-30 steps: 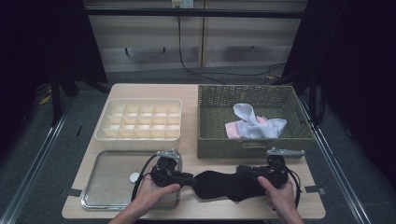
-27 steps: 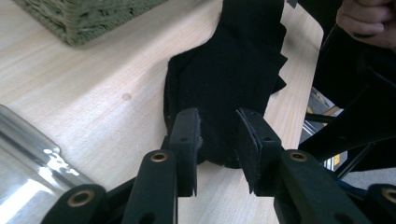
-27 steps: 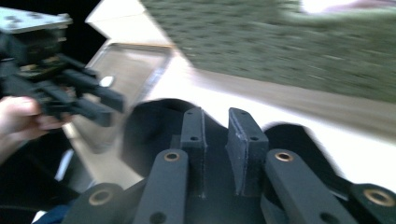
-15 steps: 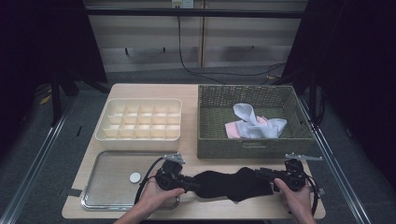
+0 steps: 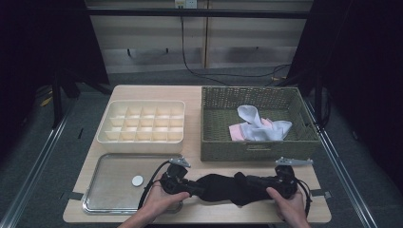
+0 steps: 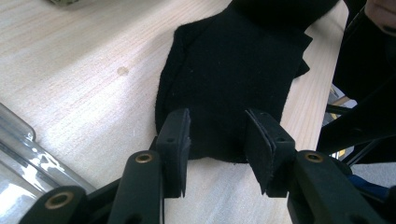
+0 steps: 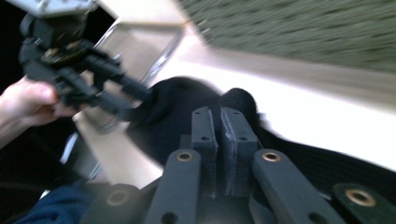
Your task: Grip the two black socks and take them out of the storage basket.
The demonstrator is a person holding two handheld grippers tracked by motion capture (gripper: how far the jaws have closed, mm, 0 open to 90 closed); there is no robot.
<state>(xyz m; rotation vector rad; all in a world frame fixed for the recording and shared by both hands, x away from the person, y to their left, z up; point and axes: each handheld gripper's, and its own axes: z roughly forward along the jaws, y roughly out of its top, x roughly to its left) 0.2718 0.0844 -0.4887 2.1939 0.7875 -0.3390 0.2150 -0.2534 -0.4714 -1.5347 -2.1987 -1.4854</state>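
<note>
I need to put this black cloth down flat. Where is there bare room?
Free: the tray apart from its white disc, and the strip between organizer and basket. Crowded: the front edge, with the cloth.

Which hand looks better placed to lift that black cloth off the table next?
Probably the right. The right gripper has its jaws together at the black cloth, apparently pinching it, while the left gripper has open jaws straddling the cloth's edge without pressing.

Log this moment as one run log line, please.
work: handling black cloth on table | left gripper: open, jaws astride cloth edge | right gripper: just closed, jaws together
</note>
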